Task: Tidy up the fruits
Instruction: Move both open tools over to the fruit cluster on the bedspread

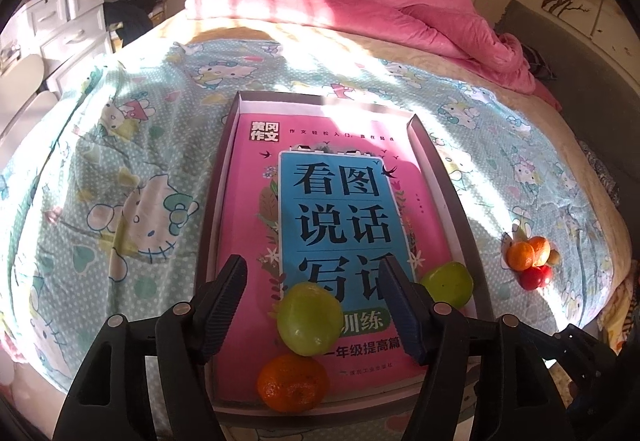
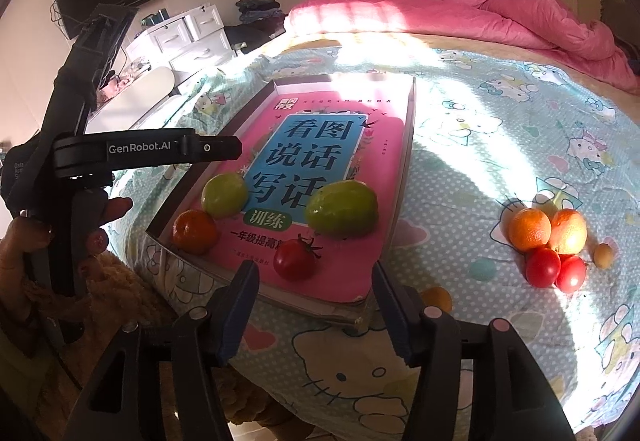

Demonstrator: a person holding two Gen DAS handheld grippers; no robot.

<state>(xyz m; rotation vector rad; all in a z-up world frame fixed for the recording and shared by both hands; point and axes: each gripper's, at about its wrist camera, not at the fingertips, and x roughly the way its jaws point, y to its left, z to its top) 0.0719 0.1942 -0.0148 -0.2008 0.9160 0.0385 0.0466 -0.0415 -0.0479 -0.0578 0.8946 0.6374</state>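
Left gripper (image 1: 312, 305): black plastic arms with ribbed dark pads, jaws standing apart; a smooth green fruit (image 1: 307, 319) sits between them but no pad presses on it, so nothing is held.
Hand (image 2: 96, 225): seen from the right wrist view, wrapped round the left gripper's black handle at the far left.
Mandarin in tray (image 2: 195, 232): round, dimpled orange skin, at the near left corner of the tray, touching the green fruit behind it.
Tray (image 2: 406, 145): shallow rectangular cardboard box with thin dark walls, lying on the bed.
Book (image 2: 312, 169): glossy pink cover with a blue panel, flat inside the tray; the fruit rests on it.
Cherry tomato (image 2: 295, 255): shiny red, green stem, near the book's front edge.
Right gripper (image 2: 314, 281): same black build, jaws apart and empty, just in front of the tomato.
Second green fruit (image 2: 341, 208): larger, oval, on the book's right part.
Bedsheet (image 2: 500, 145): soft pale cotton, dotted, cartoon cat print.
Loose pile (image 2: 548, 245): two oranges, two red tomatoes and a small yellow fruit, huddled on the sheet well right of the tray.
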